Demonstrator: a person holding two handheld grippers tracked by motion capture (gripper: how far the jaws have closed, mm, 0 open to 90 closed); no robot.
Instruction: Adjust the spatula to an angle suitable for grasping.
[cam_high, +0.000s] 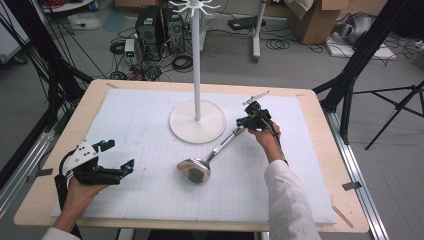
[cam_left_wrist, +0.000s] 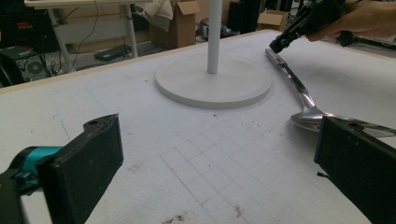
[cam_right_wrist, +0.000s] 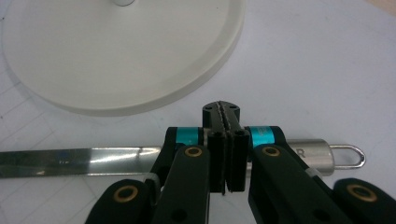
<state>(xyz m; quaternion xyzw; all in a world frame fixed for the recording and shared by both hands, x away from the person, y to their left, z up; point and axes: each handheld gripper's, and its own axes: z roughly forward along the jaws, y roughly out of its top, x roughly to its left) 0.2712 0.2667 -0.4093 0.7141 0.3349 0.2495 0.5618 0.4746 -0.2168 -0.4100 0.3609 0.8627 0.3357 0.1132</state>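
Stand (cam_high: 197, 121) w/ hooks on top sits mid-table; ladle (cam_high: 200, 167) lies flat beside its base, not hung yet, so lift + hang remain. R gripper (cam_right_wrist: 225, 140): jaws fully closed above the handle near its loop end, can't tell if pinching it. L gripper (cam_high: 116, 156) wide open, empty.

The ladle (cam_high: 200, 167) is polished, mirror-bright metal. The stand base (cam_high: 197, 122) looks matt white, perhaps plastic. The white foam-like mat (cam_high: 145, 125), gridded and slightly rough, covers a pale wooden table (cam_high: 320, 150).

right tongs (cam_high: 246, 121): at ladle (cam_high: 206, 162) handle end | left tongs (cam_high: 116, 156): open, apart | stand (cam_high: 197, 120): behind ladle
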